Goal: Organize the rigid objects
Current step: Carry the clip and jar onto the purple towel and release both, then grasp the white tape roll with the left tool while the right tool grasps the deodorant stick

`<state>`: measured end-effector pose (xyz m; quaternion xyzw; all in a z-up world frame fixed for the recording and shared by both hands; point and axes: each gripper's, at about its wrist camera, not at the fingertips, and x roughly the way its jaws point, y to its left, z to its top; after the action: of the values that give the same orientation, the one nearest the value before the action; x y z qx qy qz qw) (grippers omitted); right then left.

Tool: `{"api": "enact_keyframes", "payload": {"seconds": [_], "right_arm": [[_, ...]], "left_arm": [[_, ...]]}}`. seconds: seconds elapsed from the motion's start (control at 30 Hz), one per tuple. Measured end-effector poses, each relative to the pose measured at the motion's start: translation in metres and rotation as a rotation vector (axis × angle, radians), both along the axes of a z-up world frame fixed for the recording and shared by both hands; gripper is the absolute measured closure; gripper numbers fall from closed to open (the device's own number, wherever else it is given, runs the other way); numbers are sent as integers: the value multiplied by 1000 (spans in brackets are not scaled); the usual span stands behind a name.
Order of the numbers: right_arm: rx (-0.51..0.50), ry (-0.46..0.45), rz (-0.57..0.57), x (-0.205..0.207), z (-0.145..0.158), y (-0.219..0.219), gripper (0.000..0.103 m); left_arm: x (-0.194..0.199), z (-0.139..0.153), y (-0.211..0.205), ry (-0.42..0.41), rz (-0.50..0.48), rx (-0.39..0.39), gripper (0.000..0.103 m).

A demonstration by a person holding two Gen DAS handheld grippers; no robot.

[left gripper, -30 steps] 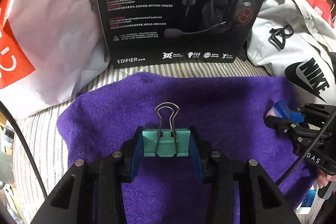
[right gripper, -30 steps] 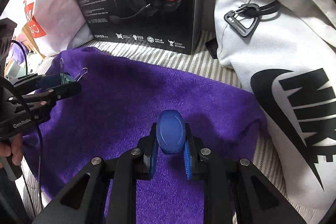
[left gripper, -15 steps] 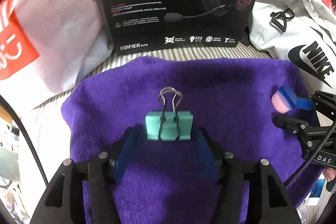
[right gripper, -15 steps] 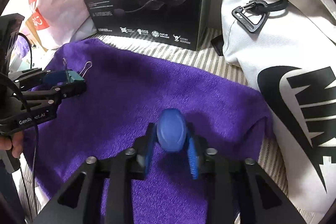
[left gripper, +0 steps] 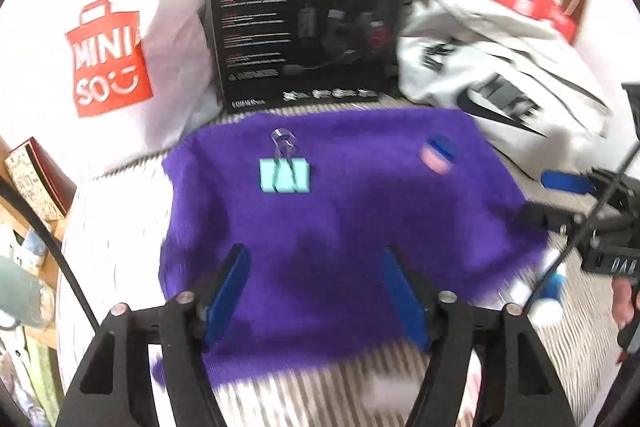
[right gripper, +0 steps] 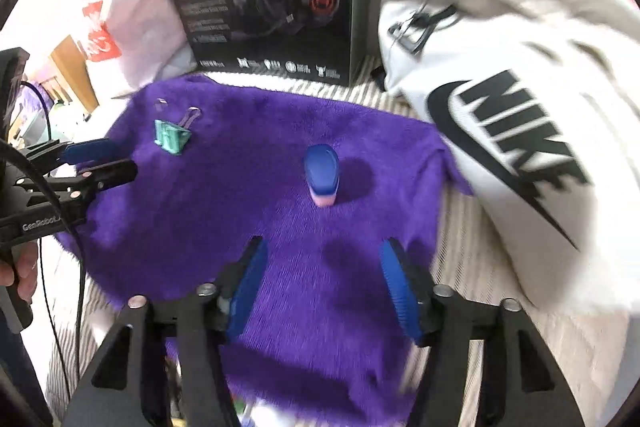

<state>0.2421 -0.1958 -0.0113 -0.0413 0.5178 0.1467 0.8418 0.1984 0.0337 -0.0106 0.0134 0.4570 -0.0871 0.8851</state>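
Both grippers now released and pulled back vs 0.5 s ago.

Left gripper (left gripper: 314, 287): jaws spread wide, nothing between the blue pads. The teal metal binder clip with wire handles (left gripper: 285, 175), which sat between the pads 0.5 s ago and was clamped 1 s ago, now lies on the fuzzy purple towel (left gripper: 340, 227) well ahead of the fingertips, slightly left of centre, handles pointing away. No contact with the gripper.

Right gripper (right gripper: 320, 283): jaws also spread wide, empty. The blue oval plastic piece with a pink base (right gripper: 321, 174), held between its pads in both earlier frames, now rests on the towel straight ahead of the fingertips, apart from them, pink end toward the gripper.

From the right wrist view the clip sits far ahead-left, just beyond the left gripper's tips. From the left wrist view the blue-pink piece is ahead-right, between clip and right gripper.

Beyond the towel, unchanged: black headset box (left gripper: 308, 19) upright at the far edge, white Nike bag (right gripper: 512, 131) to the right, white Miniso shopping bag (left gripper: 104, 59) to the left. Both views motion-blurred.
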Motion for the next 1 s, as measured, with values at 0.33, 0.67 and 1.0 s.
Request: {"api": "enact_keyframes", "payload": {"seconds": [0.33,0.67,1.0], "right_arm": [[96,-46,-77,-91,37,-25,21],[68,31,-163,-149,12,-58,21],[63,50,-226,-178,2,-79,21]], "left_arm": [[-79,-12,-20,-10,-83,23,36],[-80,-49,-37,10,-173,92,36],[-70,-56,-44,29,-202,75,74]]}}
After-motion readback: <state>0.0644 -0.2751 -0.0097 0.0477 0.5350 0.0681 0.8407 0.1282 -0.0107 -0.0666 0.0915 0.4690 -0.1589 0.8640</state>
